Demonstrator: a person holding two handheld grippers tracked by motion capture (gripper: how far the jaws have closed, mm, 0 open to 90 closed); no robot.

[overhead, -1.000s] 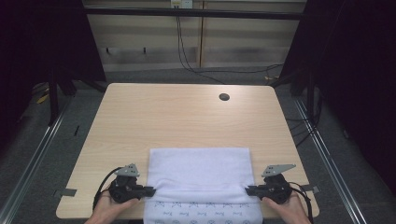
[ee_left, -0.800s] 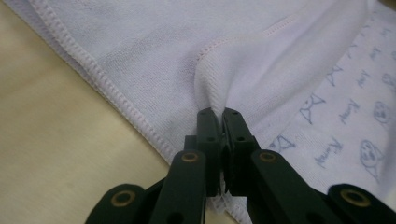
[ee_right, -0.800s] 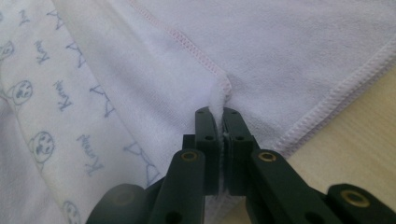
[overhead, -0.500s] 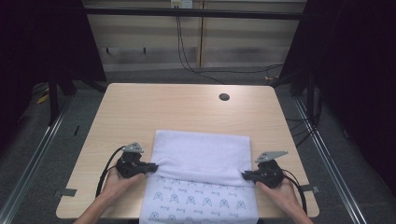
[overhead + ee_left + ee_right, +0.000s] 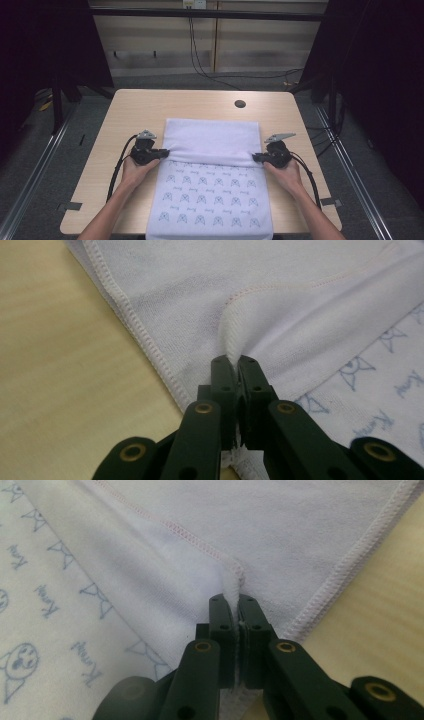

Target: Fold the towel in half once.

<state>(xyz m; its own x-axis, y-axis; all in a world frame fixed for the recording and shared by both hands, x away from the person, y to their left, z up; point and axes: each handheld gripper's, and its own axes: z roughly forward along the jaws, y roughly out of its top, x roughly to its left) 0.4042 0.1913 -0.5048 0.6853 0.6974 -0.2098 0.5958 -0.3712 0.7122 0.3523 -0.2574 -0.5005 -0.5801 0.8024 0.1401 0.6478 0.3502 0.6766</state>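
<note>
A white towel [image 5: 212, 175] with a blue printed pattern lies on the wooden table [image 5: 135, 115], its plain upper layer [image 5: 212, 140] folded over the printed part. My left gripper [image 5: 165, 152] is shut on the folded layer's left corner, the cloth [image 5: 235, 347] pinched between the black jaws. My right gripper [image 5: 256, 158] is shut on the right corner, a ridge of cloth [image 5: 232, 587] caught between its jaws. Both hands hold the grippers low over the table, jaws pointing inward at each other.
A round dark grommet hole [image 5: 240, 104] sits near the table's far edge. Bare wood [image 5: 65, 375] lies left of the towel's stitched hem and more to its right [image 5: 380, 630]. Cables [image 5: 120, 165] trail from both grippers. Metal rails [image 5: 350, 165] flank the table.
Both grippers have moved away from the person across the table, drawing the plain folded layer with them. More of the printed side now lies uncovered near the front edge.
</note>
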